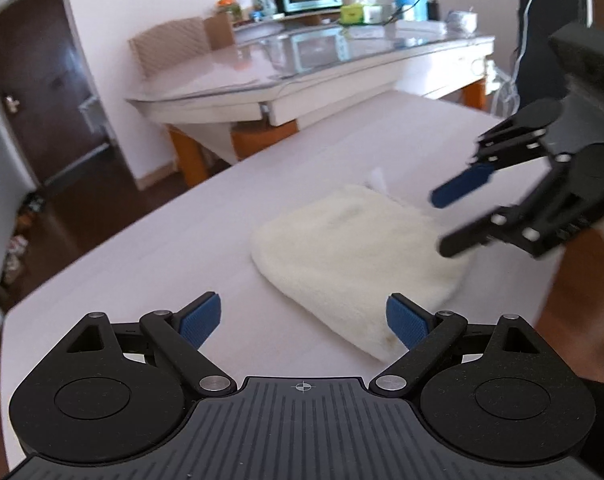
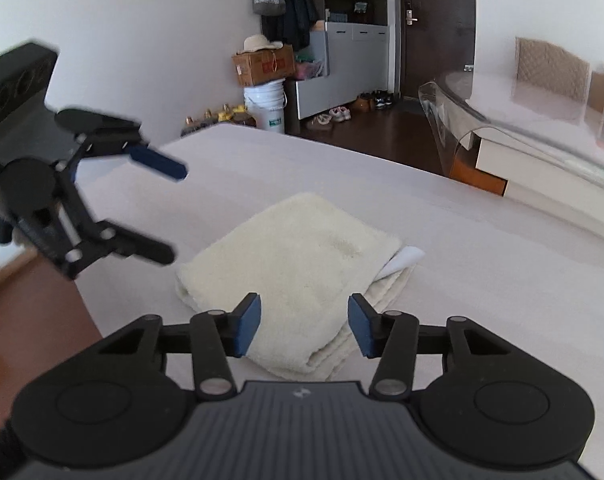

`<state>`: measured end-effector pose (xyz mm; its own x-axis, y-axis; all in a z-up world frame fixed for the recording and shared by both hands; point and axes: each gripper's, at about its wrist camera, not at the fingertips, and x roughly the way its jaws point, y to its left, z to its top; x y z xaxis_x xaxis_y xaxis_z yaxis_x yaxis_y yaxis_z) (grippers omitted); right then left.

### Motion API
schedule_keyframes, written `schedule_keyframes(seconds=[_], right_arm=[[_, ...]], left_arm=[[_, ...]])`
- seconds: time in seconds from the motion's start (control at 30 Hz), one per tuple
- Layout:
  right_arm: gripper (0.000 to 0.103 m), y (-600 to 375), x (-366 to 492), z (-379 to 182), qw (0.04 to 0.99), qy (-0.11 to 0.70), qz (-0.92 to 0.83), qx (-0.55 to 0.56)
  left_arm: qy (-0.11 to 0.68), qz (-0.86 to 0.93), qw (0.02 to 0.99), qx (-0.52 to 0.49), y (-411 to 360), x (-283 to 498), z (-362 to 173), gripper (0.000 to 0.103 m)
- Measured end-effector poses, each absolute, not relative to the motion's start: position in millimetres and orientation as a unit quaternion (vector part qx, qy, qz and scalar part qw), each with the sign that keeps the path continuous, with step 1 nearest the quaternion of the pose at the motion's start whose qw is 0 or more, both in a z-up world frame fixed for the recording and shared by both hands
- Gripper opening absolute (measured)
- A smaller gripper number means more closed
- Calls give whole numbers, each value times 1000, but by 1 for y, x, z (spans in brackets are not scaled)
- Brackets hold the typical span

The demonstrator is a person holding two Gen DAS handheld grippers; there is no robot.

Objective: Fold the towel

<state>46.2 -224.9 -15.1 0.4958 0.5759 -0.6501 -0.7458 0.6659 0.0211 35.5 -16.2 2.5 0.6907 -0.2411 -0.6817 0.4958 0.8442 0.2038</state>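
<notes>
Both my grippers, left gripper and right gripper, fingers apart, gripping nothing; folded towel mid-frame on table

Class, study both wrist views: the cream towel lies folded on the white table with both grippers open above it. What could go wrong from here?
1. The cream fluffy folded towel has loose layered edges near the right gripper; a pinch may catch only some layers and undo the fold.
2. The left gripper hovers near the towel's corner; pulling could drag it across the smooth white table.
</notes>
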Motion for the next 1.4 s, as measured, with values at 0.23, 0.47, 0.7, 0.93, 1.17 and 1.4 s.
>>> schedule_keyframes(seconds=[0.23, 0.47, 0.7, 0.93, 1.17, 1.4], right_arm=[[53, -223, 46, -25, 849, 330, 380, -159], [53, -216, 63, -12, 867, 308, 364, -149], [56, -199, 90, -26, 859, 323, 343, -201], [59, -221, 100, -17, 873, 333, 334, -125], [72, -239, 79, -17, 887, 343, 304, -53], [84, -246, 65, -16, 898, 335, 283, -30]], left_arm=[[360, -197, 888, 209, -22, 35, -14, 93], [334, -164, 909, 186, -23, 48, 0, 96], [348, -146, 904, 201, -30, 79, -13, 96], [357, -126, 916, 131, -19, 78, -15, 96], [356, -84, 928, 70, -16, 56, -15, 103], [354, -63, 932, 39, -21, 35, -14, 103]])
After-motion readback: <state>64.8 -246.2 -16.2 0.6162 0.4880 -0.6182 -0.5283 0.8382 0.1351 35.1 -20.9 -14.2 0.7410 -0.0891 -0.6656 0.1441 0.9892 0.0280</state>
